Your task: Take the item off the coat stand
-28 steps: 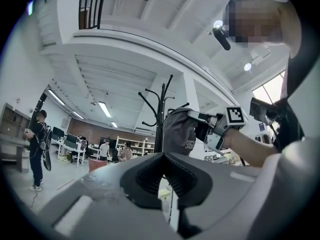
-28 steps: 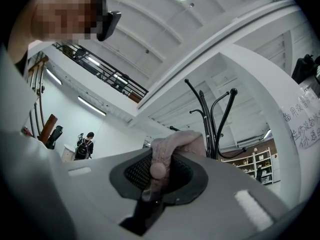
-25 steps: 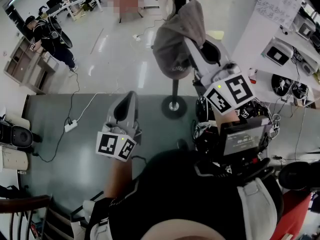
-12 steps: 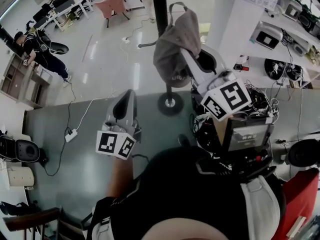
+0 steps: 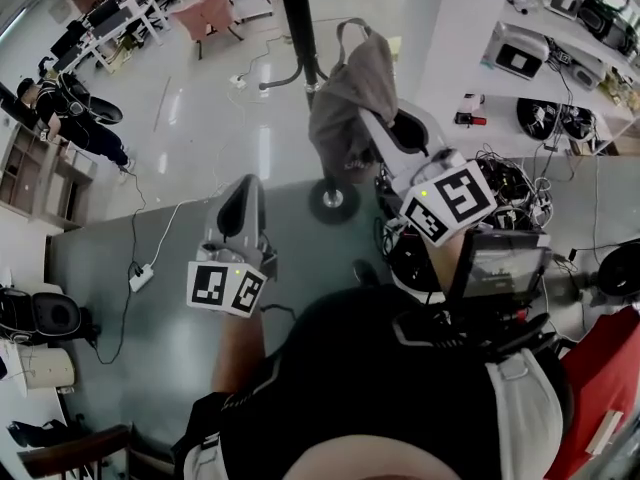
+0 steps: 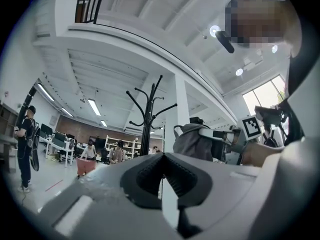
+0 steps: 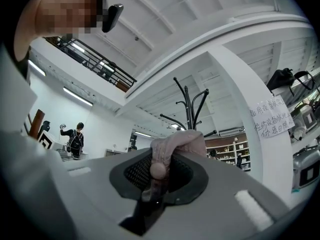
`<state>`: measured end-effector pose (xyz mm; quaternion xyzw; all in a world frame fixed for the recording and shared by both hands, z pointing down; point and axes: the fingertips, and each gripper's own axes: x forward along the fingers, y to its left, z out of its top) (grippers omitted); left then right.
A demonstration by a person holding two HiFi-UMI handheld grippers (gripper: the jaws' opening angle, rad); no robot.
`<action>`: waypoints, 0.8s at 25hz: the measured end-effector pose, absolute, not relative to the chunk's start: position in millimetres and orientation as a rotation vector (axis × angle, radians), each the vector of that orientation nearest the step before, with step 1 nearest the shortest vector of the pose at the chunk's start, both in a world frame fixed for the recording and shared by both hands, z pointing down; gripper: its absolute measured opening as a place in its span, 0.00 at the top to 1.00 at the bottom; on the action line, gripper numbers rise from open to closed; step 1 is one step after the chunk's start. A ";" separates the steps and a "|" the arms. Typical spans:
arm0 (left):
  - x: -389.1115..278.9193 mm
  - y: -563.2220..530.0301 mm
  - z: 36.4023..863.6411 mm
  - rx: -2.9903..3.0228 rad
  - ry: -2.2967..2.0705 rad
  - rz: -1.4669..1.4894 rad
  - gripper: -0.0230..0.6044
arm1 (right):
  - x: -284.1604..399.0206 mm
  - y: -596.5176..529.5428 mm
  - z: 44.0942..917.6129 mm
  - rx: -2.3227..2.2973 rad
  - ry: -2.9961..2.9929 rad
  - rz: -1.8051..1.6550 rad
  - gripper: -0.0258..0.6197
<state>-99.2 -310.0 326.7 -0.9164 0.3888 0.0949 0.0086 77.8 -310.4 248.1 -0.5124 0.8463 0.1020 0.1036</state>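
Right gripper [image 7: 157, 173] clamps the grey fabric item [image 5: 345, 98]; coat stand [image 5: 296, 23] at its 11 o'clock. Left gripper [image 6: 163, 176] jaws together, empty.

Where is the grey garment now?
Head view, centre top: the grey garment hangs from the right gripper, shut on it, just right of the coat stand.

- Left hand-held gripper [image 6: 162, 169]: pale grey shell, with black ribbed pads inside the jaws.
- At its rear, a white cube [image 5: 226, 288] printed with black square markers.
- Right hand-held gripper [image 7: 158, 167]: the same grey shell, with its own marker cube [image 5: 450, 200].
- Behind that cube, a dark screen unit [image 5: 497, 270] among tangled black cables.
- The person wears a black top [image 5: 380, 388] with pale shoulder straps [image 5: 525, 408].
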 end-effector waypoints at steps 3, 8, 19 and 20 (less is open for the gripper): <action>-93.8 -307.2 329.6 -2.868 1.211 0.289 0.95 | 85.2 -305.5 263.6 -1.537 2.490 0.238 0.88; -87.4 -306.1 340.8 -2.885 1.210 0.274 0.95 | 90.1 -302.8 291.0 -1.590 2.506 0.183 0.87; -82.7 -310.2 351.6 -2.908 1.204 0.282 0.95 | 87.9 -304.8 339.3 -1.658 2.542 0.100 0.88; -81.1 -310.2 351.7 -2.911 1.201 0.283 0.95 | 88.2 -305.5 340.8 -1.663 2.547 0.102 0.88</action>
